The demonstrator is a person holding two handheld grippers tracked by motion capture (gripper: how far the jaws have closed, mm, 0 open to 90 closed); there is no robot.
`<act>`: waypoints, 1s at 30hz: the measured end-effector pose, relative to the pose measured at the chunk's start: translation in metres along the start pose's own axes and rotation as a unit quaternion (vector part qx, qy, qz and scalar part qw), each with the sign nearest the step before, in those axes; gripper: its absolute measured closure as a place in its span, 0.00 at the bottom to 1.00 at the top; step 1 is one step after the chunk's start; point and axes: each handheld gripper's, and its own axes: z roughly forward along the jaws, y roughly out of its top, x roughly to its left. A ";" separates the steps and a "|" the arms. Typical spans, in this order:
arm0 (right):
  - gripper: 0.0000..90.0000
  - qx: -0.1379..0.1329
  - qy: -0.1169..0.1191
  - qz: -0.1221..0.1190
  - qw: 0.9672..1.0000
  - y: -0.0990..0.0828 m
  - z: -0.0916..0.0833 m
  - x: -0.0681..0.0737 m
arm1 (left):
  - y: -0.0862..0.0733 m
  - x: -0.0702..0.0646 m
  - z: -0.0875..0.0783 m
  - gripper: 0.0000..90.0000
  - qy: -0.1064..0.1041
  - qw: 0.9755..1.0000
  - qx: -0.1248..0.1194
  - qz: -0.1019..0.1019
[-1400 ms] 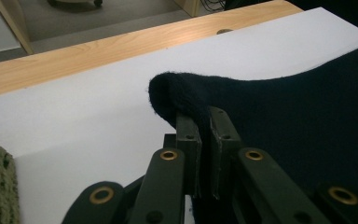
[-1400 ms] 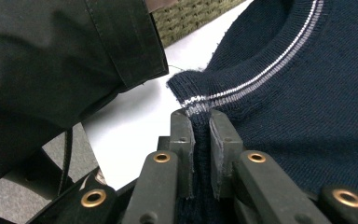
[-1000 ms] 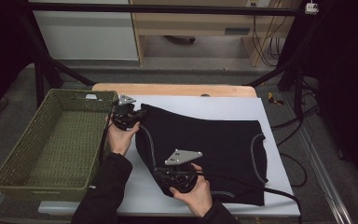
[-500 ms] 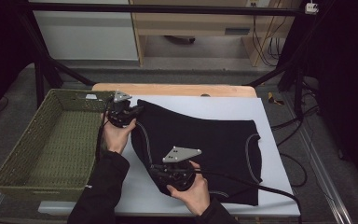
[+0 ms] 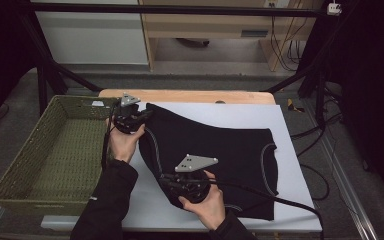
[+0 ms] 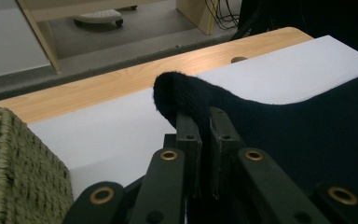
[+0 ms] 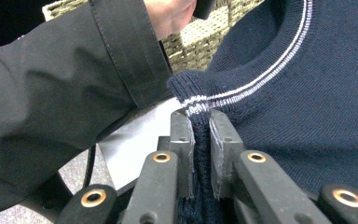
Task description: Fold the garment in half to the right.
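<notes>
Item: dark navy knitted sweater with white-striped trim, lying spread across the white-covered counter, its left edge beside the green woven rectangular basket. Left gripper: jaws nearly closed and pinching a raised fold of the far corner of the knit, seen at the basket side of the high view. Right gripper: jaws likewise clamping the ribbed, striped edge on the near side, seen in the high view. Step judged in hand: lifting the two pinched corners to fold the garment or carry it toward the basket. Handling note: both grips are sitting close to the fabric's edge, so raising both hands evenly and keeping the span between them taut is advisable; uneven pulling risks the knit slipping out or bunching. The person's dark sleeve is lying close to the right gripper and wants clearance.
</notes>
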 end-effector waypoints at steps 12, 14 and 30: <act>0.91 -0.014 0.009 -0.005 1.000 0.008 0.002 0.008 | 0.005 0.005 -0.017 0.94 0.014 1.000 -0.022 -0.002; 0.91 -0.016 0.010 -0.006 1.000 0.010 0.003 0.009 | 0.006 0.005 -0.019 0.94 0.017 1.000 -0.026 -0.003; 0.91 -0.029 0.017 -0.009 0.999 0.018 0.005 0.014 | 0.011 0.010 -0.031 0.94 0.038 0.998 -0.038 -0.011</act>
